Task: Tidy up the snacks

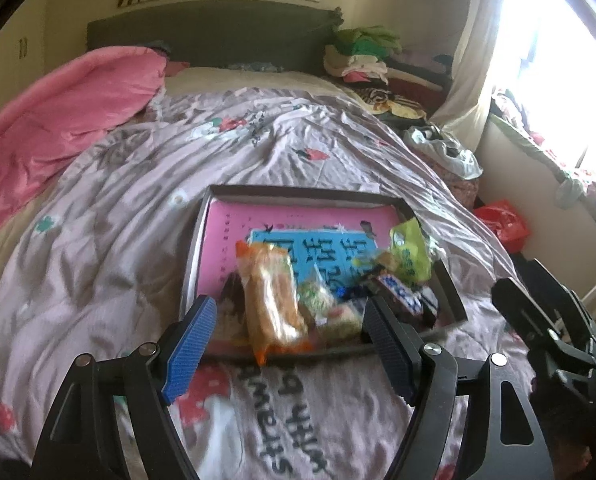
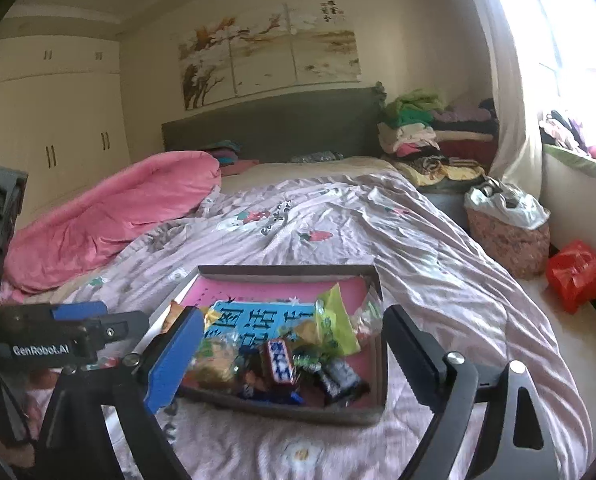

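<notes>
Both tools hang wide open and empty: the left gripper [image 1: 288, 344] and right gripper [image 2: 294, 352] hover above the near edge of the shallow box [image 1: 298, 192], which lies on the rumpled quilt [image 1: 138, 160]. The snacks sit heaped in its near corner, the orange packet [image 1: 272, 300] seemingly overhanging the rim, though blur hides this. A nudge on that soft bedding could tip the box and spill them.

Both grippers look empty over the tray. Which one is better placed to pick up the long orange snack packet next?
Left, probably. The orange packet lies at the tray's near-left edge, framed between the open left gripper. For the right gripper, also open, it sits off to the left, hidden behind a finger.
</notes>
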`<state>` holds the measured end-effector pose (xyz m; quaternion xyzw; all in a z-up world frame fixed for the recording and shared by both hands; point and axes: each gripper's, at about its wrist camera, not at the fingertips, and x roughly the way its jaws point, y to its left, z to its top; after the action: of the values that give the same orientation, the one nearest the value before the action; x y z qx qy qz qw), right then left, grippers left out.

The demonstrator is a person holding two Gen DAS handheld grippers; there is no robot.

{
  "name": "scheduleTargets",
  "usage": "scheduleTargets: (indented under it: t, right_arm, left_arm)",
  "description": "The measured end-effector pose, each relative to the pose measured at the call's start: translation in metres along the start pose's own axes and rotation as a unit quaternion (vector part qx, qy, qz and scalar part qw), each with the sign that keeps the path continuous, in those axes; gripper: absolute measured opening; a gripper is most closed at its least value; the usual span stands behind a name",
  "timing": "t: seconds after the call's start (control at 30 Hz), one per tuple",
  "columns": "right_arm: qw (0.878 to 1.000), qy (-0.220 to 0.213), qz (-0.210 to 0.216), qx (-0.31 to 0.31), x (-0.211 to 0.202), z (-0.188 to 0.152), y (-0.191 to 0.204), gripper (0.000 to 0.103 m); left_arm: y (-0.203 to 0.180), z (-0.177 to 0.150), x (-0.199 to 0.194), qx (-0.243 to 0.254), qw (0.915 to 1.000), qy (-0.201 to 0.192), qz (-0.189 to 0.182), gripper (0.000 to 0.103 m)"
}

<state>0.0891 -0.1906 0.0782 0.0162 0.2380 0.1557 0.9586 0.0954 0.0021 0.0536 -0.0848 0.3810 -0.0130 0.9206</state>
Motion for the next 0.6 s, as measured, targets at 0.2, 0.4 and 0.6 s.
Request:
scheduleTargets:
  t: [0.2,0.4,0.6]
  right_arm:
    - [0.999,0.033,0.003,0.017,-0.026,-0.016,0.009,0.099]
    - [0.998,0.054,0.009,0.019,-0.050,-0.035,0.025,0.101]
    - [0.995,0.094,0.007,0.028,-0.053,-0.062,0.030,0.101]
  left_arm:
    - [0.004,-0.030,-0.020,-0.002,0.9999,0.016,0.004,0.078]
    - [0.012,-0.067,-0.040,-0.013,0.9996,0.024,0.002,0.078]
    - [0.011,-0.084,-0.046,-0.005,0.9997,0.026,-0.001,0.078]
